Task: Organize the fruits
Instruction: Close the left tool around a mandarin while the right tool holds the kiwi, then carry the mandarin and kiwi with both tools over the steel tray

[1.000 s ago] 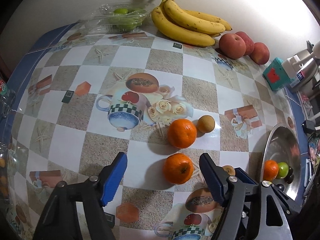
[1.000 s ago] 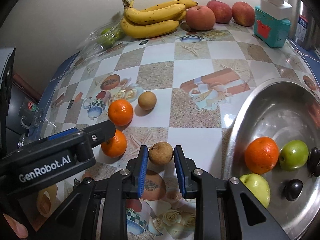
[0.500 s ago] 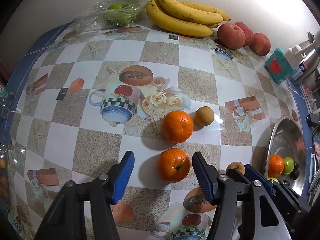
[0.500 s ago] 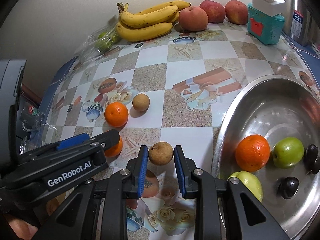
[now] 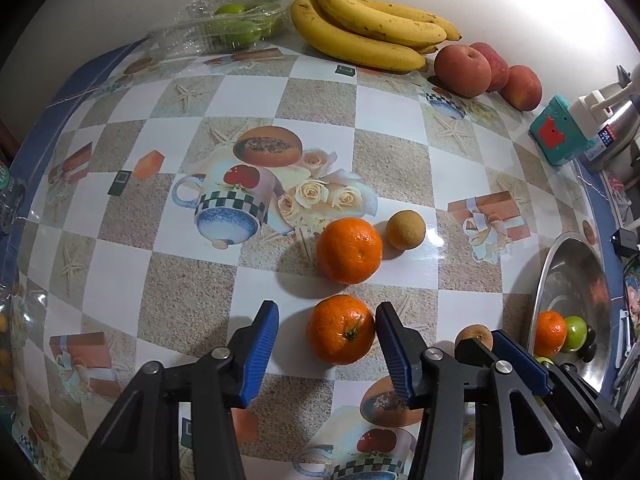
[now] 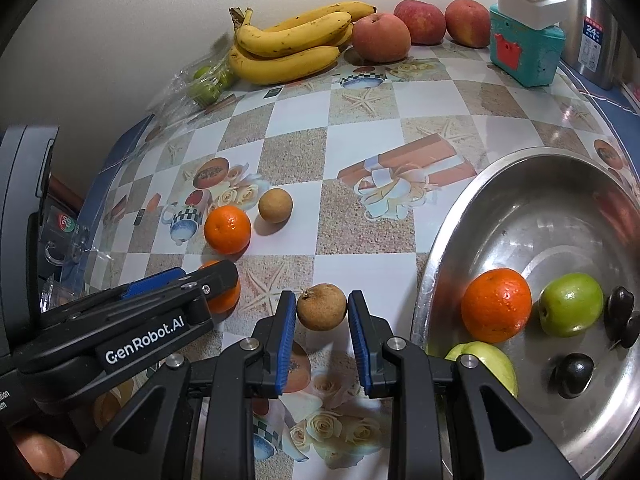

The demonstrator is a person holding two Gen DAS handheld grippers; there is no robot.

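Note:
My left gripper (image 5: 326, 316) points down over the near orange (image 5: 341, 329), which lies on the patterned tablecloth. Its jaws are closing: the right pad is at the peel and a gap is left at the left pad. In the right wrist view the left gripper's fingers (image 6: 216, 276) cover most of that orange (image 6: 226, 300). My right gripper (image 6: 321, 304) is shut on a small brown round fruit (image 6: 321, 312), just left of the steel bowl (image 6: 440, 240). The bowl holds an orange (image 6: 496, 304), two green apples and dark plums.
A second orange (image 5: 349, 250) and a tan round fruit (image 5: 405, 229) lie just beyond the near orange. Against the back wall are bananas (image 5: 372, 36), red apples (image 5: 464, 66) and a clear box of green fruit (image 5: 232, 28). A teal box (image 6: 524, 56) and a metal flask stand at the right.
The left gripper's jaws have narrowed around the near orange, and the camera has come a little closer to it. The right gripper keeps its grip on the brown fruit.

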